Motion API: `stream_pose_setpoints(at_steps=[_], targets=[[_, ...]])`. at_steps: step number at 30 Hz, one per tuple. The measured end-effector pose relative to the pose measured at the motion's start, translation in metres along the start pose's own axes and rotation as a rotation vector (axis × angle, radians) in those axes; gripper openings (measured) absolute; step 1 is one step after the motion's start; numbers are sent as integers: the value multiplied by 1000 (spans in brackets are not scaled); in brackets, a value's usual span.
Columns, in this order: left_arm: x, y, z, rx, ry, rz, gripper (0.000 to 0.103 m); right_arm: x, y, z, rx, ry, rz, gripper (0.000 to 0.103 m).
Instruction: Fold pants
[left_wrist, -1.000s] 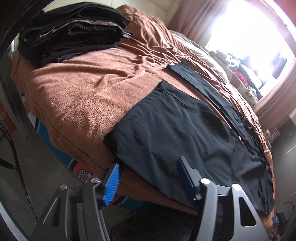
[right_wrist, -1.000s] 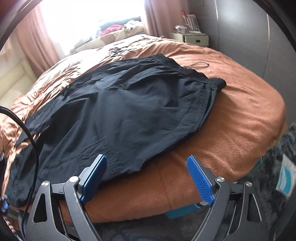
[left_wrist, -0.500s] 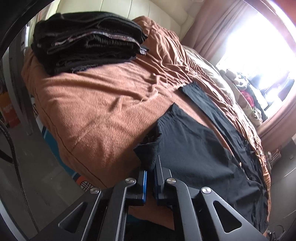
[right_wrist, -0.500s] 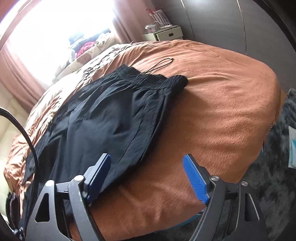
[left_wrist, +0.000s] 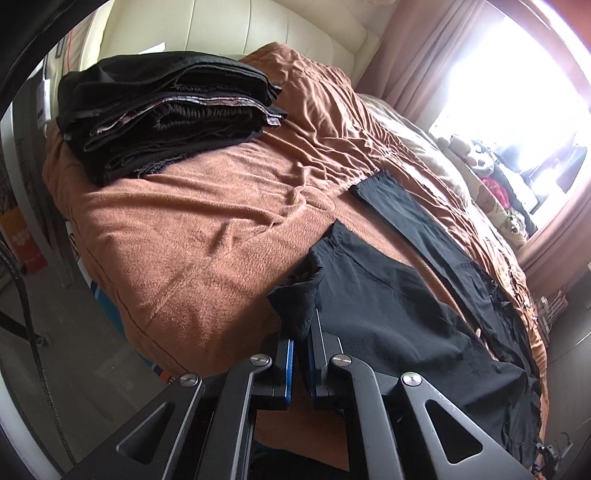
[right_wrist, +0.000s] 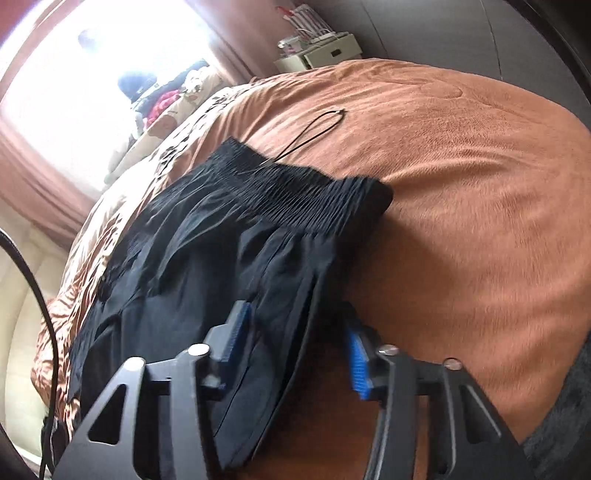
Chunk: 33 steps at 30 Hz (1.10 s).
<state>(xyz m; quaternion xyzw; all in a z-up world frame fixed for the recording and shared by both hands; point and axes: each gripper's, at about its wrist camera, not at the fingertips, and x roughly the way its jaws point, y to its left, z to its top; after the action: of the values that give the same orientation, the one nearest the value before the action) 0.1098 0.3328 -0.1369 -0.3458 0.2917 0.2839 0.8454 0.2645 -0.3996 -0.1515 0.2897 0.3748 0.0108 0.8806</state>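
Note:
Black pants (left_wrist: 388, 306) lie spread on the brown bedspread (left_wrist: 207, 236). My left gripper (left_wrist: 301, 343) is shut on the near corner of one leg hem, which bunches up above the blue pads. The other leg (left_wrist: 410, 218) lies flat further back. In the right wrist view the elastic waistband (right_wrist: 295, 192) faces right, with a drawstring loop (right_wrist: 314, 129) on the bedspread (right_wrist: 461, 221). My right gripper (right_wrist: 295, 339) is open, its fingers either side of the pants' near side edge just below the waistband.
A stack of folded dark clothes (left_wrist: 166, 110) sits at the head of the bed by the cream headboard (left_wrist: 236, 33). Soft toys and clothes (left_wrist: 491, 173) lie by the bright window. A white nightstand (right_wrist: 321, 55) stands beyond the bed. The floor (left_wrist: 74, 332) lies to the left.
My left gripper closed on the leg hem corner and lifted it. My right gripper moved along to the waistband end, lowered over the pants' edge, and its fingers narrowed.

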Motion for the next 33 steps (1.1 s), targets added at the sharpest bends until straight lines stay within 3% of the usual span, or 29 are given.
stream_pose_setpoints(at_steps=[1, 3, 5, 17, 33], targets=[[-1, -1, 2, 4, -1, -1, 6, 1, 0, 1, 4, 2, 4, 32], [-3, -6, 6, 18, -8, -4, 6, 5, -3, 9, 14, 21, 15, 8], [-6, -11, 10, 23, -11, -12, 6, 4, 1, 15, 20, 19, 31, 2], [-25, -43, 53, 59, -52, -43, 6, -32, 36, 43, -82, -60, 115, 0], [-11, -101, 124, 128, -113, -68, 5, -27, 65, 80, -153, -118, 133, 0]])
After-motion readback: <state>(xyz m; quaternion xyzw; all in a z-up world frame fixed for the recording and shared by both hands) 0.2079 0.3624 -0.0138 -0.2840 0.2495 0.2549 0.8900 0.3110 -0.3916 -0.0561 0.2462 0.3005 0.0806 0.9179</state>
